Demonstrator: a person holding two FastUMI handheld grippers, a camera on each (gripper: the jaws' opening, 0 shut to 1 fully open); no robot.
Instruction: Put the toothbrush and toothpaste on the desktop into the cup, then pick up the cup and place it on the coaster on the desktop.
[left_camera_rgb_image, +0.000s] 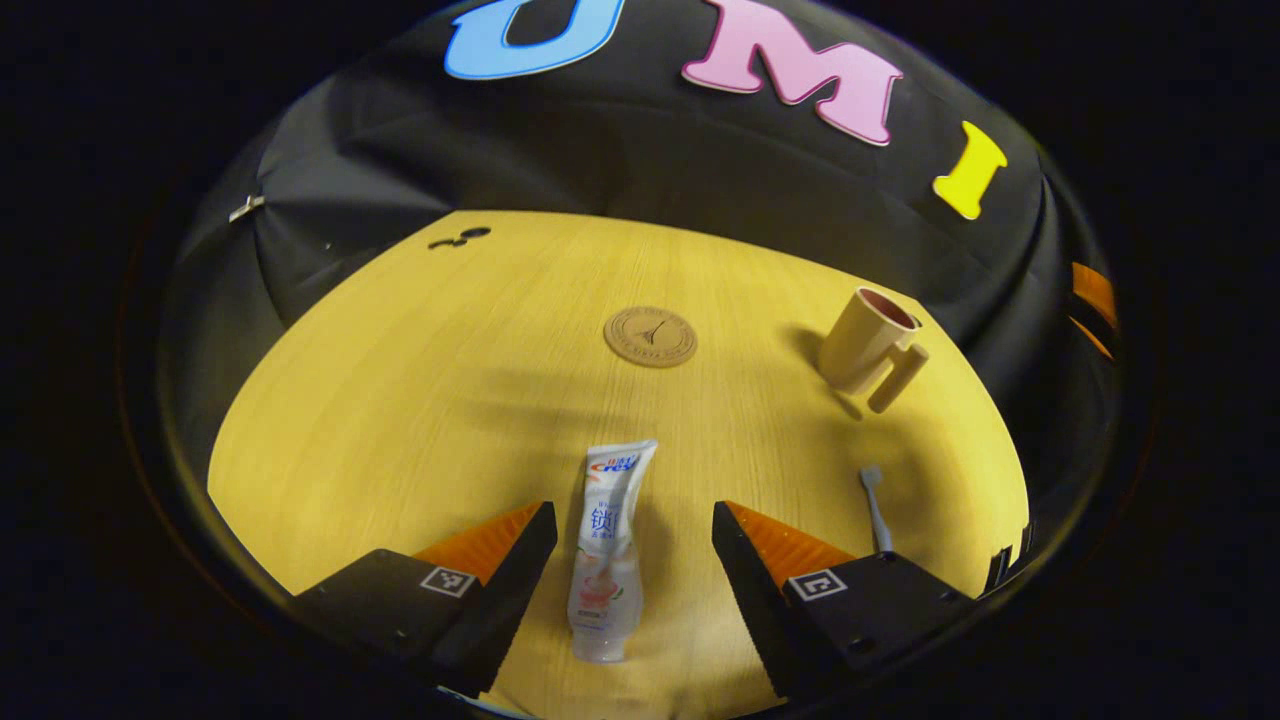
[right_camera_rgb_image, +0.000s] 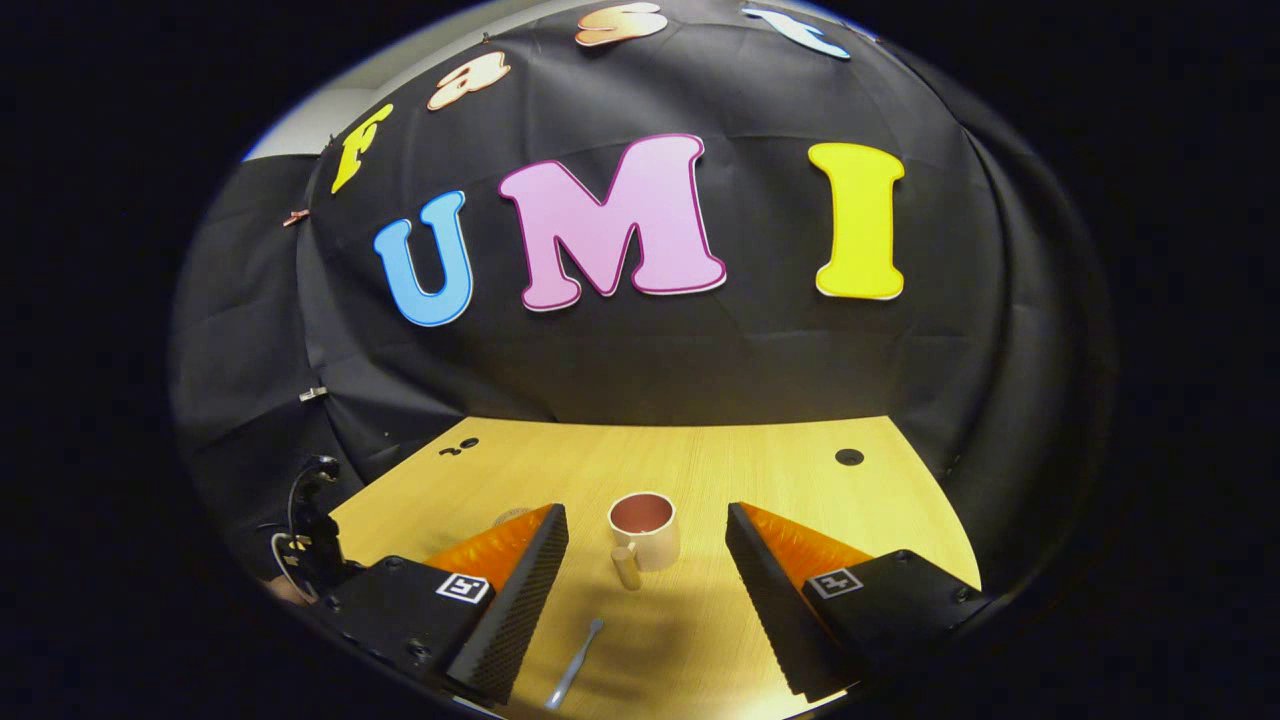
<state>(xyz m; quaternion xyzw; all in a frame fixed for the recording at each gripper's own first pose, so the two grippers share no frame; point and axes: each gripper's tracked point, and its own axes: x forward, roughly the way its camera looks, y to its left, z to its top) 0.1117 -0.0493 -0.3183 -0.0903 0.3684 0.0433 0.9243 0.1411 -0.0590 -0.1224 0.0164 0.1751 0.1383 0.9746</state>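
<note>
Left gripper (left_camera_rgb_image: 635, 530) spread wide, straddling the toothpaste tube (left_camera_rgb_image: 610, 545) flat on the wooden desktop (left_camera_rgb_image: 400, 400); right gripper (right_camera_rgb_image: 645, 545) also apart, aimed at the handled cup (right_camera_rgb_image: 645, 535), toothbrush (right_camera_rgb_image: 575, 675) lying nearby. Coaster (left_camera_rgb_image: 650, 336) bare. Likely risk: soft tube slipping or buckling if pinched off-centre, or tipping the cup on insertion.

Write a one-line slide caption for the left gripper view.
Open left gripper straddles the toothpaste lying on the desk, with coaster, cup and toothbrush beyond.
</note>
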